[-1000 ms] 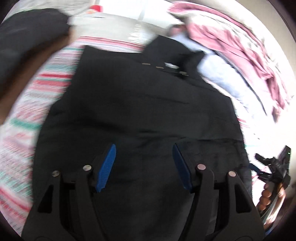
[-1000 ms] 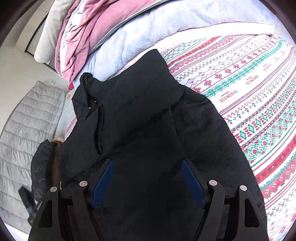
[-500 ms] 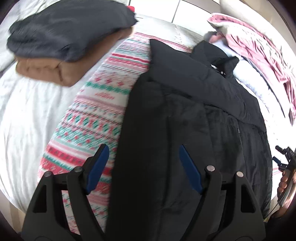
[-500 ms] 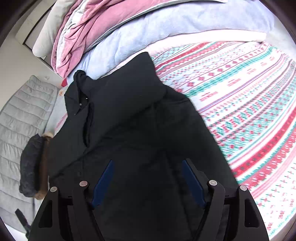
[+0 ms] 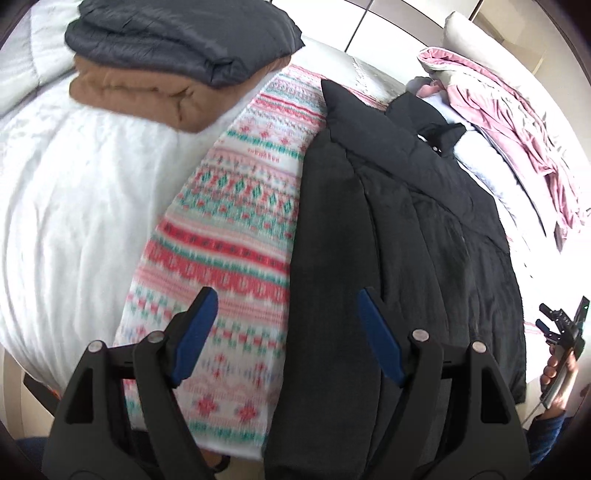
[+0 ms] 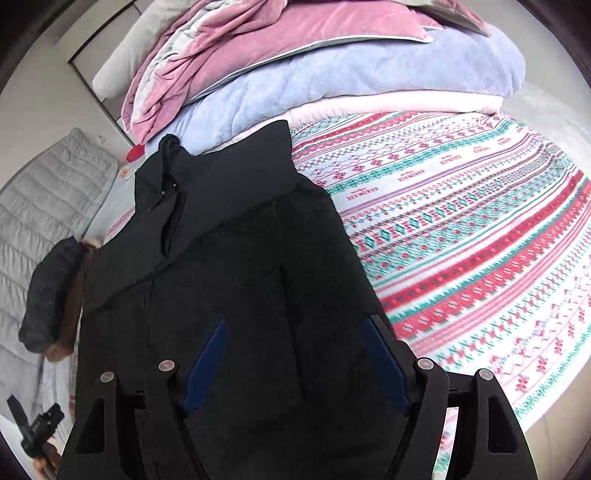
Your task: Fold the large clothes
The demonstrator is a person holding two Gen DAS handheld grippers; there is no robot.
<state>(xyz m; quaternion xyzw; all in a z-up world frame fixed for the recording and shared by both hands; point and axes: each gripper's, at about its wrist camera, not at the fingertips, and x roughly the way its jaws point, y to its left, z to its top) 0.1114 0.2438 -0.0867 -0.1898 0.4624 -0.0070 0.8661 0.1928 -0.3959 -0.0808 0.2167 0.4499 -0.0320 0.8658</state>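
A large black padded jacket lies flat on the patterned bedspread, collar toward the pillows, both sleeves folded in over the body. It also shows in the right wrist view. My left gripper is open and empty, above the jacket's left hem edge, one finger over the bedspread. My right gripper is open and empty, above the jacket's lower right part. The right gripper also shows at the left wrist view's right edge.
A stack of folded clothes, dark grey on brown, sits on the white duvet at the far left. Pink and pale blue bedding is heaped at the bed's head. A grey quilted cover lies beside the bed.
Both grippers have drawn back toward the jacket's hem. The left one has swung left, so the bedspread and folded stack came into its view. Both stay open.
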